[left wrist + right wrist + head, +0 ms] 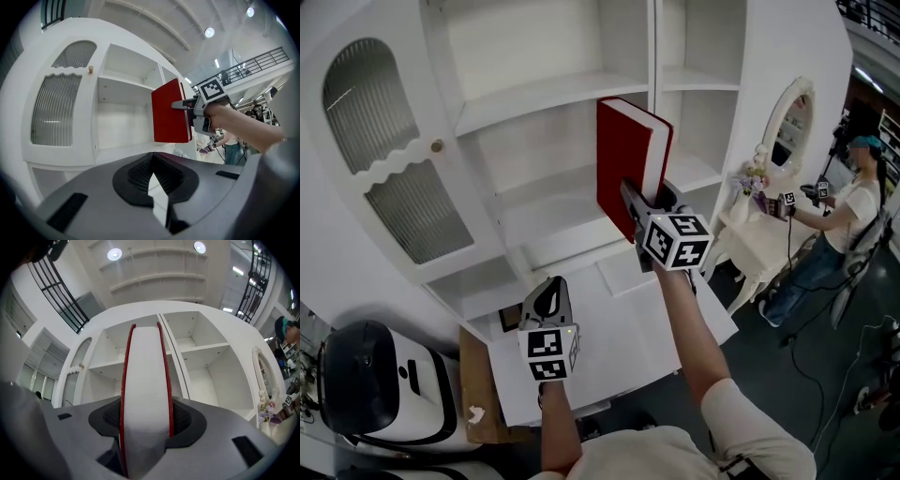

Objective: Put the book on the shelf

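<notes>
A red hardback book (628,159) stands upright in the air just in front of the white shelf unit (546,94), level with its middle compartments. My right gripper (642,202) is shut on the book's lower edge. In the right gripper view the white page block (145,380) fills the gap between the pads, and the open shelf compartments (206,348) lie beyond it. My left gripper (548,295) hangs lower and to the left, shut and holding nothing. From the left gripper (152,180), the book (169,112) shows side-on before the shelf (124,84).
A cabinet door with ribbed glass (394,187) closes the unit's left side. A white desk top (619,328) lies below my grippers. A dressing table with an oval mirror (792,122) and a person (853,206) are at right. A white machine (384,384) and a cardboard box (478,394) sit low left.
</notes>
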### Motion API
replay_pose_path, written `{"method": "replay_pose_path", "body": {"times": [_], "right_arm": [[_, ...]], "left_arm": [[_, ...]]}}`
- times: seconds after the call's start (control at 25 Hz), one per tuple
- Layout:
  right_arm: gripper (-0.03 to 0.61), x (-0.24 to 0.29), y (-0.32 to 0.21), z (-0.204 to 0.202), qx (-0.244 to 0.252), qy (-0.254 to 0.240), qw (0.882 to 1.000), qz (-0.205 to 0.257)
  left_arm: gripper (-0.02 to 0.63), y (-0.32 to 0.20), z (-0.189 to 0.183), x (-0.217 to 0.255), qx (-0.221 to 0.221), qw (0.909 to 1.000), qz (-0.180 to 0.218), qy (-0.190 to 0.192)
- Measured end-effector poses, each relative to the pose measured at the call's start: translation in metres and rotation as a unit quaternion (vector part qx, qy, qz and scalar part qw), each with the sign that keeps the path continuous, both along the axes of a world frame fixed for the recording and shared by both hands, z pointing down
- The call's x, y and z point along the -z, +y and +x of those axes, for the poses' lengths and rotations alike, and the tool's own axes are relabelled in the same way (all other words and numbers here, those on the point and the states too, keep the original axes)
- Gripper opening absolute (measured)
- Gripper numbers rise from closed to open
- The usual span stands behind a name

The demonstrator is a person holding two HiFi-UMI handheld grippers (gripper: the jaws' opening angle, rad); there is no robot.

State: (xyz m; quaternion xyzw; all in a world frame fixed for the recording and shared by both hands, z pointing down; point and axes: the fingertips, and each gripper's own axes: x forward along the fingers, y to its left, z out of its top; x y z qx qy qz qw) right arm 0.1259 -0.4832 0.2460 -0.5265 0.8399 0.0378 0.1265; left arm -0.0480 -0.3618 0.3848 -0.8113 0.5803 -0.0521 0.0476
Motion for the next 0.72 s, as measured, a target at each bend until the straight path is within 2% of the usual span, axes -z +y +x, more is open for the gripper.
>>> {"method": "replay_pose_path", "body": {"times": [0.36,0.72], "right_arm": [[0.252,0.0,-0.025,-0.019,-0.026,0.028,0.999,-0.007],[0.253,-0.006,-0.058,-0.033,-0.037,0.03,0.999,-0.02]], "left_arm": [[0.017,0.003,-0.014,-0.002,0.006,1.0,-0.002,-0.003],[0.017,0.0,-0.037,-0.017,0.014,0.9996,-0.025,0.001]]}}
